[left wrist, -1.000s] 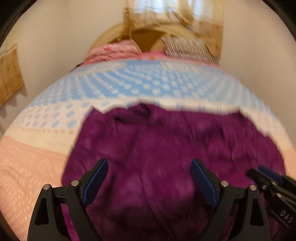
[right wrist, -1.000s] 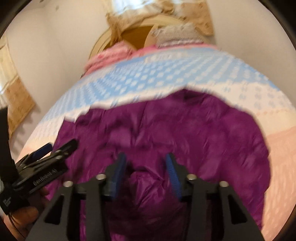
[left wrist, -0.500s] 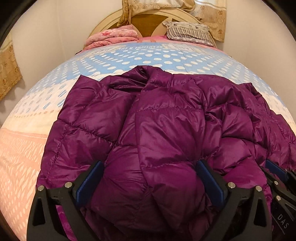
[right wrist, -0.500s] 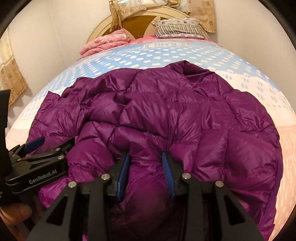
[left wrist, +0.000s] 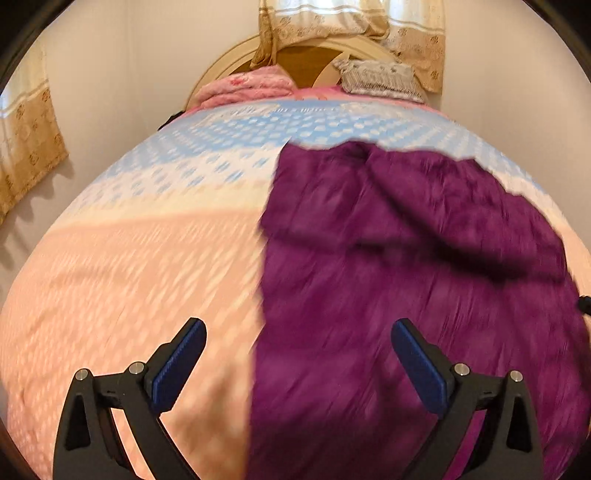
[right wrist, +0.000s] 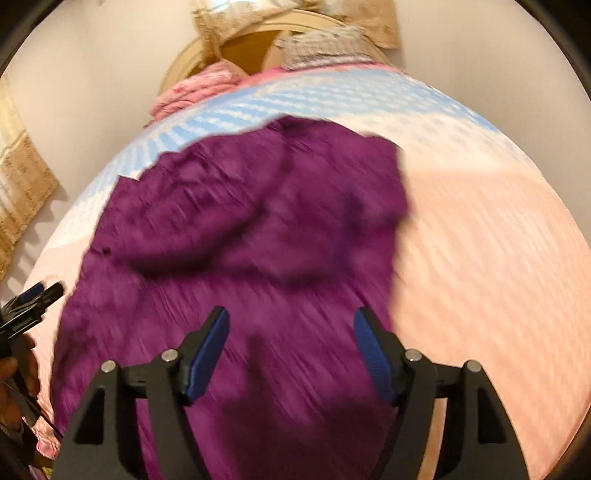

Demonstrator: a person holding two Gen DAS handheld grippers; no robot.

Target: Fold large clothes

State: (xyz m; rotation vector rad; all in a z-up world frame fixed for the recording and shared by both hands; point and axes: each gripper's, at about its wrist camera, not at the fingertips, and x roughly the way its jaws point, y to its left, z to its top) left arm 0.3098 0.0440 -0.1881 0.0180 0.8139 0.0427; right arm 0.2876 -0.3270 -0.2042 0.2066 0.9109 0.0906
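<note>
Both views are heavily motion-blurred; the purple jacket (left wrist: 424, 277) and bedspread (left wrist: 129, 277) smear into streaks. Soft, warm daylight glows through the far curtain (left wrist: 332, 22). Fisheye bending curves the edges, and the corners go black.

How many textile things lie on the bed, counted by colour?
Purple: 1, the puffy purple quilted jacket
Pink: 1, the folded pink blanket at the headboard
Grey striped: 1, the grey striped pillow
Total: 3

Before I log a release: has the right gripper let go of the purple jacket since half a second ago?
Yes. The right gripper now stands open above the purple jacket, which lies on the bed; earlier its jaws pinched a fold.
</note>
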